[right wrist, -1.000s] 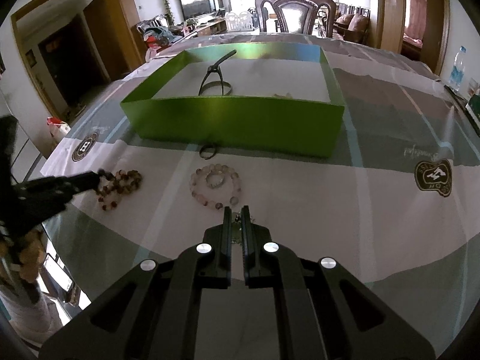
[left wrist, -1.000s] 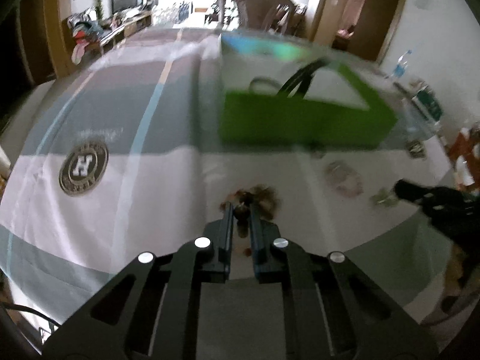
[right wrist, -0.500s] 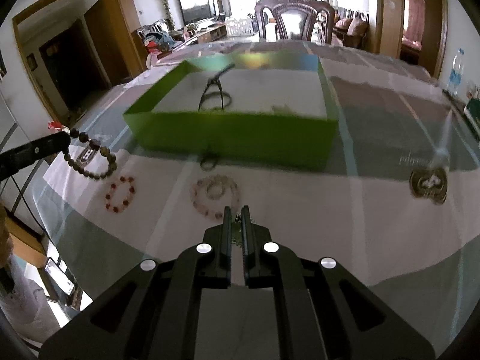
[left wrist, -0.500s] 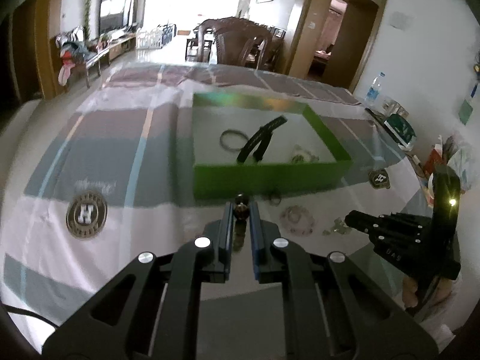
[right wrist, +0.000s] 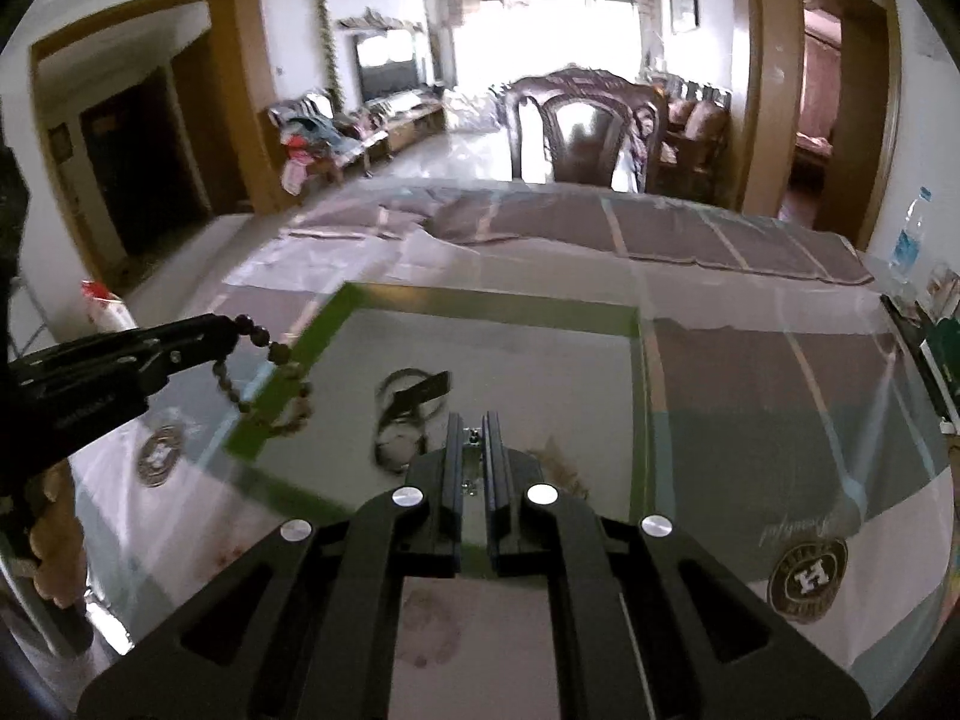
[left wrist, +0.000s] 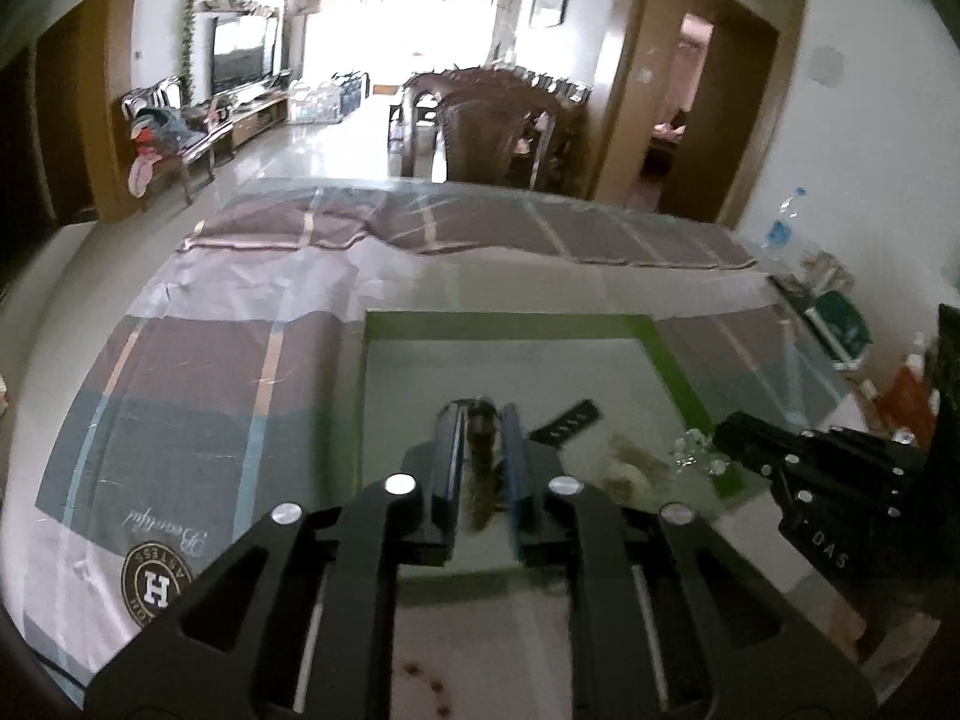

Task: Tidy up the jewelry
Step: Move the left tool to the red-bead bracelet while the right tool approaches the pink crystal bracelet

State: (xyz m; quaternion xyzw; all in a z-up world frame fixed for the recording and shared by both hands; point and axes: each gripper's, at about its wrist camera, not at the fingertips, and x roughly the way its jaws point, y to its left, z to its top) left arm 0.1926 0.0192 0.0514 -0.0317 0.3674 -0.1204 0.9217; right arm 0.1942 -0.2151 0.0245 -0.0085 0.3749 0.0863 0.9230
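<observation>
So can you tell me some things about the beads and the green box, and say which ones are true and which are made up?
1. The left gripper holds a dark bead bracelet. True.
2. The green box is closed with a lid. False: it is open on top.
3. The right gripper pinches a small shiny piece. True.
4. The bracelet lies flat on the tablecloth. False: it dangles by the box's left wall.
5. A black hair clip lies inside the box. True.

green box (right wrist: 638, 360) matt card; tablecloth (right wrist: 750, 384) under glossy clear film; chair (right wrist: 585, 138) polished wood
</observation>
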